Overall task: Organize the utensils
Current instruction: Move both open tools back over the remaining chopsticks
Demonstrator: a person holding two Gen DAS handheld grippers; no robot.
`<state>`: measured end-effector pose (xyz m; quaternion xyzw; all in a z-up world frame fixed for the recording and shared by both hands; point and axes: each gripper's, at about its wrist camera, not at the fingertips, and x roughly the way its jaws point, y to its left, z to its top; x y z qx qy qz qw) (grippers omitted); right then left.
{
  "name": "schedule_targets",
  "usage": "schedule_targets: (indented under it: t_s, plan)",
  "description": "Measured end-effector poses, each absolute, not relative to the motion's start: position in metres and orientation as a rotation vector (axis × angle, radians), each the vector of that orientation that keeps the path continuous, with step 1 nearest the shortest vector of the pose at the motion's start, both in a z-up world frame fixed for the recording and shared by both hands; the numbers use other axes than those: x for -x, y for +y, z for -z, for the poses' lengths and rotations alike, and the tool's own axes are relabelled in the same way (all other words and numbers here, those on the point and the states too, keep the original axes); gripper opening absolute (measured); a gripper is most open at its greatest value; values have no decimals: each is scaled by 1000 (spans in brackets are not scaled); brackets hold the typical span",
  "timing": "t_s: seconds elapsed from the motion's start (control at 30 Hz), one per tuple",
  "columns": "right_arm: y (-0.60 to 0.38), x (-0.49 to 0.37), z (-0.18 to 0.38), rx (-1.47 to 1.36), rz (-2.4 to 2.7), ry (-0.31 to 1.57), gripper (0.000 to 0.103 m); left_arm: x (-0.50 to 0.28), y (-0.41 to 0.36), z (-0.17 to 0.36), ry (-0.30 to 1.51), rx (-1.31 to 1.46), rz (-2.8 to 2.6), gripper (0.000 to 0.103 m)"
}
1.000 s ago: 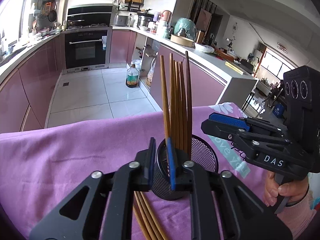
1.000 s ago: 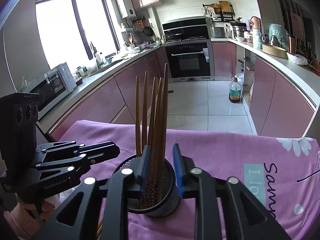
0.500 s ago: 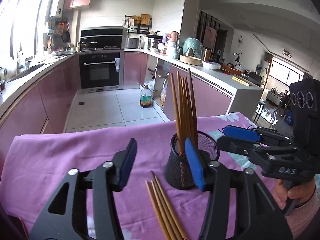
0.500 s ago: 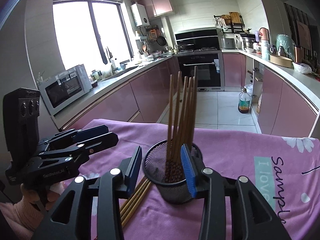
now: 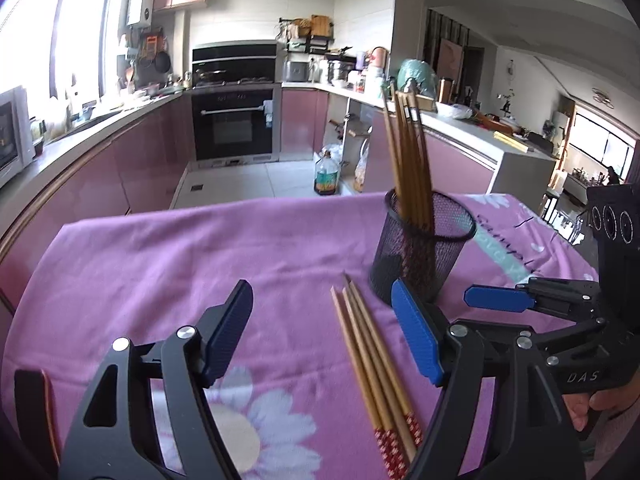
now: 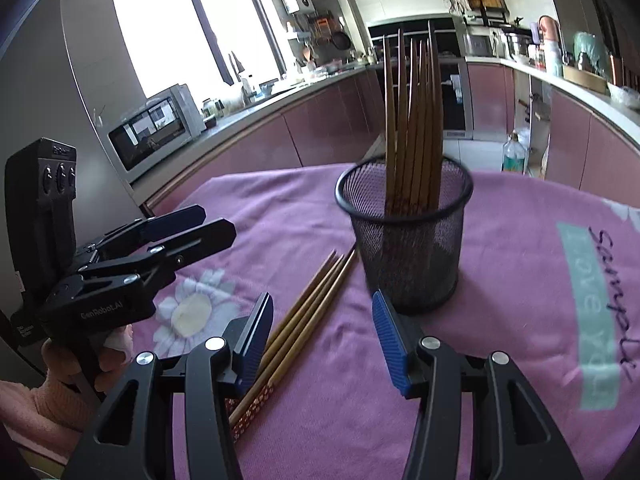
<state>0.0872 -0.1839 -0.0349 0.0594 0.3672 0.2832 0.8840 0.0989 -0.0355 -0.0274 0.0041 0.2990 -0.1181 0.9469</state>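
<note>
A black mesh cup (image 5: 420, 248) (image 6: 408, 240) stands upright on the purple cloth. Several brown chopsticks (image 5: 408, 160) (image 6: 416, 120) stand in it. Several more loose chopsticks (image 5: 372, 360) (image 6: 304, 320) with red patterned ends lie flat, near-left of the cup. My left gripper (image 5: 320, 304) (image 6: 216, 224) hovers above the loose ones, its jaws opening, gripping nothing. My right gripper (image 6: 320, 308) (image 5: 476, 310) hangs just short of the cup, jaws opening too. The loose chopsticks show below its left pad, untouched.
The purple flowered cloth (image 5: 160, 264) covers the table, whose far edge drops to the kitchen floor. A dark flat object (image 5: 36, 412) sits at the near-left corner. Pink cabinets, an oven (image 5: 234, 120) and a microwave (image 6: 156, 128) are well beyond.
Both grippers have drawn back from the cup and opened. The chopsticks they were closed around now stand free in the cup. The loose chopsticks have come into fuller view.
</note>
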Motion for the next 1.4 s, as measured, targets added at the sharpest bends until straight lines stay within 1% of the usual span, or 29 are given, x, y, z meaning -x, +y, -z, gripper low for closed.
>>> schedule_targets:
  t_s: [0.4,0.77,1.1,1.4]
  plan:
    - [-152,-71,62,-84,-612,841,49,-88,-18,57,700,9,232,71]
    - [-136,-63,71,-16,-600,873,49,-84,-18,73,753,5,256,71]
    - [-135,-60,78,24,-569,897,43,-83,-25,81,783,-30,276,70]
    - [-137,-58,77,65,-543,891,42,-85,-34,88,814,-66,290,70]
